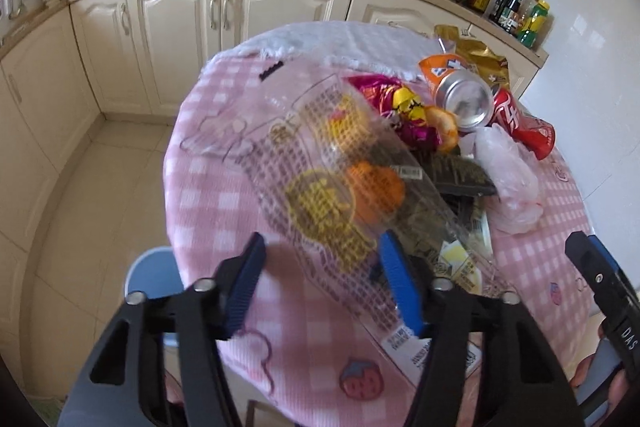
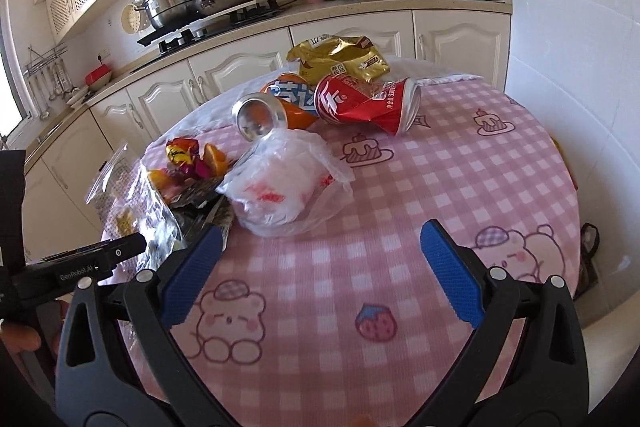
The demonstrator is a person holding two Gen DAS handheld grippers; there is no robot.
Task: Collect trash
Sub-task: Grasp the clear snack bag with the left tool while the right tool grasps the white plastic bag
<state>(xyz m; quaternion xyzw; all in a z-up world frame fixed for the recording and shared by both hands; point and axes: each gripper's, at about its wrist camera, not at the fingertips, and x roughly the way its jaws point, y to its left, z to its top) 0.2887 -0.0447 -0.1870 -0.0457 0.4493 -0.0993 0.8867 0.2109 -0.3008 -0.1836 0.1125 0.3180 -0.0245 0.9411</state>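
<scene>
The trash sits in a loose heap toward the far middle of the round surface (image 2: pixel 460 163), which wears a pink checked cloth. Nearest the left claw (image 1: pixel 322 279) is a clear printed wrapper (image 1: pixel 320 163), long and narrow, its long axis running from the near edge of the surface up and away toward the heap. The near end of that wrapper lies between the left claw's blue pads; the right-hand pad (image 1: pixel 400 283) seems to lie against the film, while the left-hand pad (image 1: pixel 244 283) stands clear with checked cloth showing in the gap, so I judge the jaws half-closed around the wrapper and not yet pinching it. The claw comes at the wrapper from its short end, roughly along its length, so closing should catch the film across its narrow width. The right claw (image 2: pixel 320 273) hangs wide and empty over bare cloth on the near side. Straight ahead of it, a little to the left, lies a crumpled white plastic bag (image 2: pixel 288 191); beyond that are an orange can (image 2: pixel 276 107) and a crushed red can (image 2: pixel 364 101) on their sides, then a gold snack bag (image 2: pixel 340 61). So the left claw is the nearer to the wrapper, the right to the plastic bag. Candy wrappers (image 2: pixel 184 157) and orange peel (image 2: pixel 216 157) lie between the two.
</scene>
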